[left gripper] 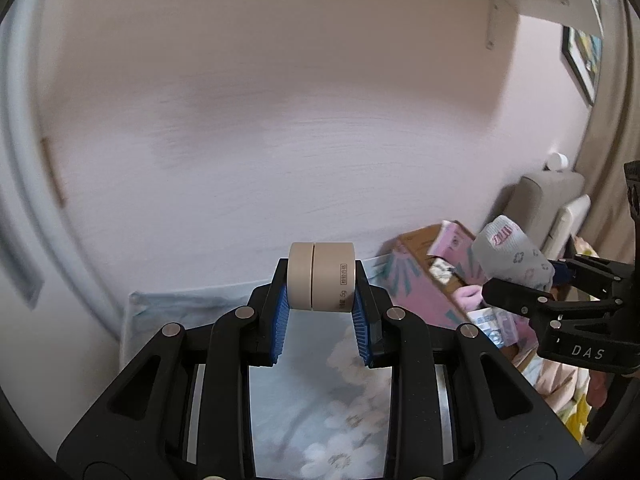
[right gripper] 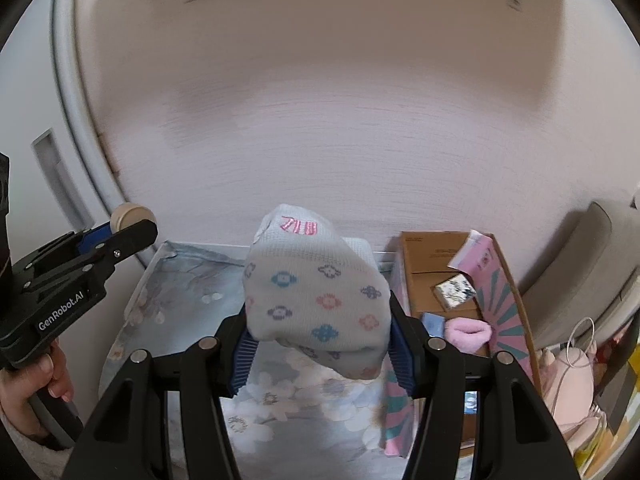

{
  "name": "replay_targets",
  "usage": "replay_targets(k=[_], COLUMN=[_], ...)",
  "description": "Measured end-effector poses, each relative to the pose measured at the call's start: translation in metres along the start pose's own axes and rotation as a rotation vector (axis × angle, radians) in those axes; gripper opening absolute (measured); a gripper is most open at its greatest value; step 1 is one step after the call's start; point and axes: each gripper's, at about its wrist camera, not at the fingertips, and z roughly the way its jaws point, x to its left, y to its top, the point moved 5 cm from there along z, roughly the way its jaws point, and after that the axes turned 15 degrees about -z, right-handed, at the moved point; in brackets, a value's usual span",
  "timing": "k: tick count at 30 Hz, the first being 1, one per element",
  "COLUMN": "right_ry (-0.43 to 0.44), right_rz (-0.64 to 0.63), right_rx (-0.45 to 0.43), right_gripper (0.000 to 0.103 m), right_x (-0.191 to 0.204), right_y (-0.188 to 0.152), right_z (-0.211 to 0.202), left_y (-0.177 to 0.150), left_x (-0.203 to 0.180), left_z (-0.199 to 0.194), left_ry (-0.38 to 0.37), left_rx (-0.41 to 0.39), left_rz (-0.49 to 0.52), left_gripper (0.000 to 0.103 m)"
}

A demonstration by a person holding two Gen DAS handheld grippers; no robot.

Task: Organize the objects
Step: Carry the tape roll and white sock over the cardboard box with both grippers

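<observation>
- Left wrist view: your left gripper [left gripper: 321, 300] was clamped tight on the little beige jar [left gripper: 322, 276], dead centre of the frame, blue pads squeezing both flat ends. It hung over the floral cloth [left gripper: 320, 380]. That grip looked solid, so I'd have kept it level and not rushed toward the cardboard box [left gripper: 416, 280] at right.
- Right wrist view: your right gripper [right gripper: 320, 340] was closed partway on the rolled patterned sock [right gripper: 316, 292], mid-frame, and it bulged above the pads. The box [right gripper: 436, 256] sat just right of it with a pink sock [right gripper: 468, 332] inside. Soft stuff slips, so I'd have dropped that one in first, low over the opening.
</observation>
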Motion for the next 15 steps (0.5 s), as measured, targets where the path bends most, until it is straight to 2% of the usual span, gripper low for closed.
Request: replay_targets(k=[7,15], right_ry=[-0.092,-0.194], right_rz=[0.109,0.255], right_rx=[0.039,0.15], right_gripper=[0.053,0.053], right_x=[-0.056,-0.124], right_y=[-0.022,-0.079], right_z=[-0.001,0.006], left_y=[0.008,-0.025], left_x=[-0.075,-0.17], left_z=[0.056,0.141], left_ry=[-0.143,-0.299], left_rx=[0.074,0.236], left_rz=[0.142,0.308], left_gripper=[0.025,0.025])
